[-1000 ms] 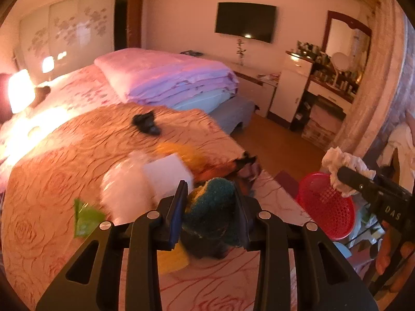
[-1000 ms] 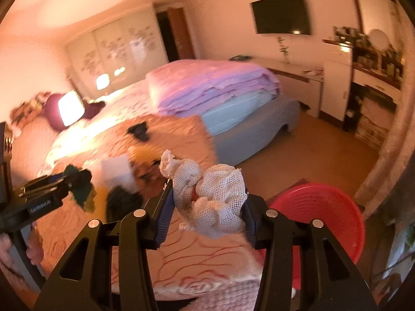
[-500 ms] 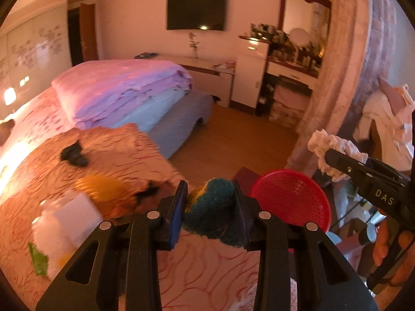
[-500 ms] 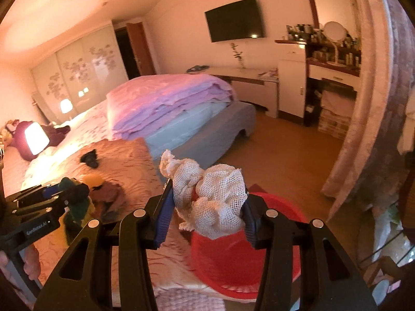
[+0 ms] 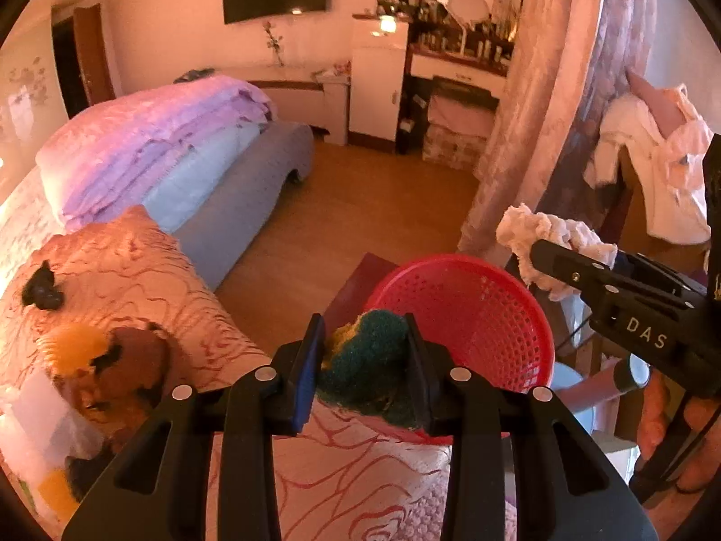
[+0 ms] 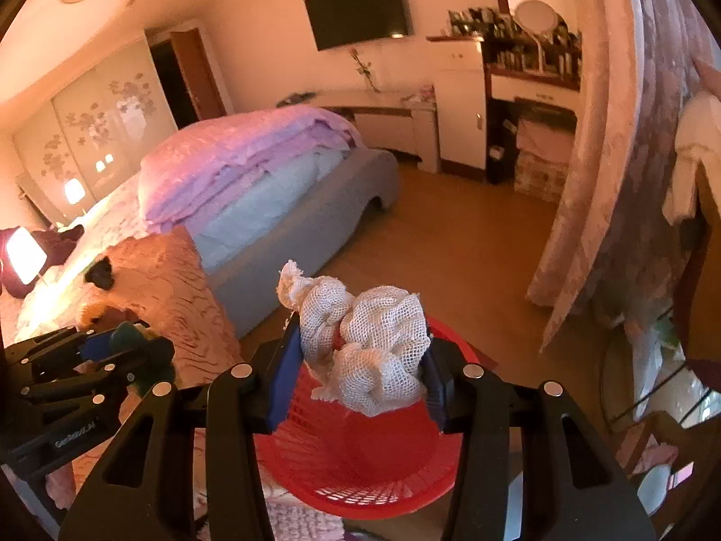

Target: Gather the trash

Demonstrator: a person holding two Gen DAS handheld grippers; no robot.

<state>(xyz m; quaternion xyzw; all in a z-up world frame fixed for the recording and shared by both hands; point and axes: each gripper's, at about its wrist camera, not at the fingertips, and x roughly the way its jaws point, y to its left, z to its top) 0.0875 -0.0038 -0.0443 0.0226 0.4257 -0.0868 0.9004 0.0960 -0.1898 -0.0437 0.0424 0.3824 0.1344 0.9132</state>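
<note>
My left gripper is shut on a green and yellow scouring sponge, held at the near left rim of the red mesh basket. My right gripper is shut on a crumpled white mesh cloth, held right above the red basket. The cloth also shows in the left wrist view, over the basket's far right rim. The left gripper shows at left in the right wrist view. More trash lies on the orange bedspread.
The basket stands on the floor by the bed's corner. A black item lies further up the bed. A folded purple quilt sits behind. A curtain, a chair with clothes and a dresser are at right.
Both grippers have swung right from the bed toward the red basket, carrying the sponge and the cloth. The basket is now directly under the right gripper.
</note>
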